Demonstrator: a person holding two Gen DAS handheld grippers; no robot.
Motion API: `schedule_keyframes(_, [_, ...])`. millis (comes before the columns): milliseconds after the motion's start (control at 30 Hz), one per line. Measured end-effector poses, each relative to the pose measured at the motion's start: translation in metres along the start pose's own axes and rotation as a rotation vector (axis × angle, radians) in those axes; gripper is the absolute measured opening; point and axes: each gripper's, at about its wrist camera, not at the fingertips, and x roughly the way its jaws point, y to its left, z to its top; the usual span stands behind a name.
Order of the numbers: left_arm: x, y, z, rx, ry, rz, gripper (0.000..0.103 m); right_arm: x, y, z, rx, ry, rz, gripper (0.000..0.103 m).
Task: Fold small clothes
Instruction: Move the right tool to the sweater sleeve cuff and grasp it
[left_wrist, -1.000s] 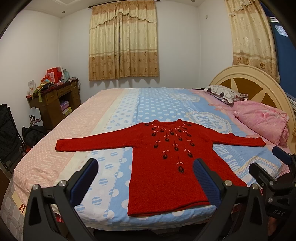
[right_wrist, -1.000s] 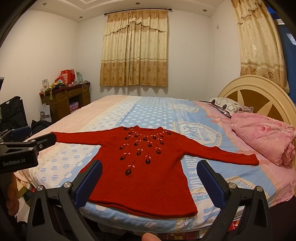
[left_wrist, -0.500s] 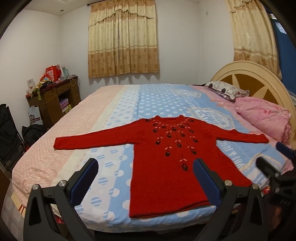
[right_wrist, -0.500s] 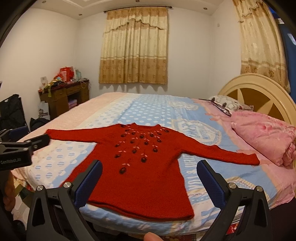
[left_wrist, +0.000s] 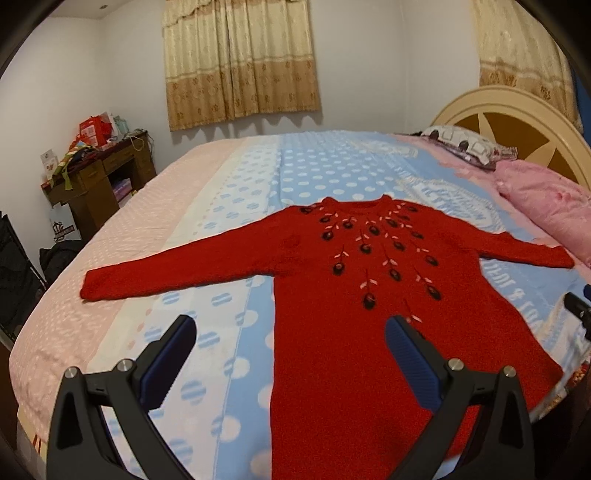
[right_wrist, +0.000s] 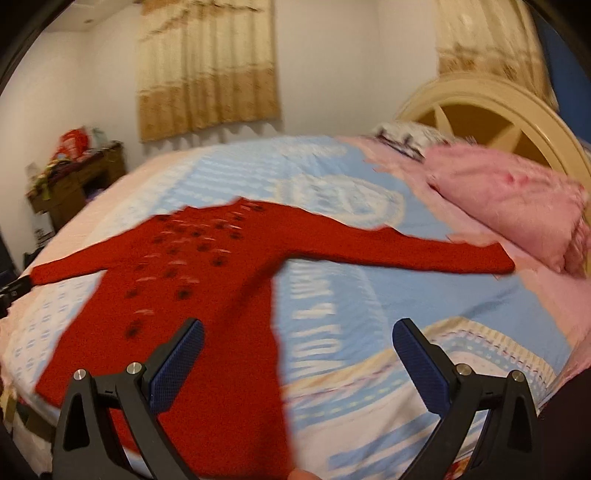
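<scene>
A small red knitted sweater (left_wrist: 354, 306) with dark flower embroidery lies flat, front up, on the bed (left_wrist: 236, 192), both sleeves spread out sideways. My left gripper (left_wrist: 290, 332) is open and empty, above the sweater's lower left edge. My right gripper (right_wrist: 297, 336) is open and empty, above the sweater's (right_wrist: 192, 295) right side, below the right sleeve (right_wrist: 406, 251). The right wrist view is motion-blurred. The right gripper's tip shows at the right edge of the left wrist view (left_wrist: 578, 306).
A pink folded quilt (left_wrist: 550, 214) and a patterned pillow (left_wrist: 461, 146) lie at the headboard (left_wrist: 517, 114) on the right. A wooden desk (left_wrist: 99, 184) with clutter stands by the left wall. A black bag (left_wrist: 55, 254) sits on the floor beside it.
Both grippers have moved forward and down over the bed. The right gripper has swung right toward the right sleeve. The sweater has not moved.
</scene>
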Motion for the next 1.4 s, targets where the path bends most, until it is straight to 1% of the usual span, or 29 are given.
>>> schedule_keyframes(200, [0.040,-0.001,0.020,0.000,0.033,0.002,0.103,0.037,-0.073,0.012,0.144,0.057,-0.081,0.102])
schedule_keyframes(433, [0.084,-0.014,0.032,0.017,0.084,-0.026,0.103,0.067,-0.133,0.029,0.209,0.088,-0.178,0.102])
schedule_keyframes(533, [0.101,-0.019,0.037,0.025,0.102,-0.021,0.103,0.077,-0.158,0.038,0.233,0.100,-0.215,0.102])
schedule_keyframes(633, [0.116,-0.019,0.042,0.016,0.111,-0.022,0.103,0.089,-0.181,0.046,0.272,0.120,-0.228,0.102])
schedule_keyframes(667, [0.120,-0.019,0.042,0.014,0.116,-0.018,0.103,0.091,-0.187,0.047,0.290,0.127,-0.236,0.100])
schedule_keyframes(800, [0.132,-0.014,0.043,-0.007,0.126,-0.024,0.103,0.097,-0.222,0.056,0.336,0.149,-0.282,0.087])
schedule_keyframes(967, [0.150,-0.005,0.041,-0.044,0.155,-0.030,0.103,0.103,-0.276,0.069,0.445,0.158,-0.355,0.081])
schedule_keyframes(1067, [0.154,-0.003,0.040,-0.059,0.163,-0.034,0.103,0.113,-0.297,0.073,0.483,0.172,-0.378,0.075])
schedule_keyframes(1100, [0.155,-0.003,0.041,-0.058,0.163,-0.037,0.103,0.117,-0.303,0.074,0.496,0.185,-0.381,0.071])
schedule_keyframes(1167, [0.156,-0.004,0.041,-0.048,0.160,-0.033,0.103,0.127,-0.312,0.075,0.514,0.204,-0.383,0.068])
schedule_keyframes(1233, [0.157,-0.004,0.042,-0.047,0.159,-0.032,0.103,0.137,-0.317,0.075,0.533,0.224,-0.366,0.067])
schedule_keyframes(1367, [0.162,0.002,0.041,-0.064,0.174,-0.032,0.103,0.150,-0.315,0.075,0.533,0.254,-0.354,0.066])
schedule_keyframes(1400, [0.163,0.002,0.040,-0.066,0.179,-0.030,0.103,0.152,-0.313,0.076,0.525,0.255,-0.352,0.061])
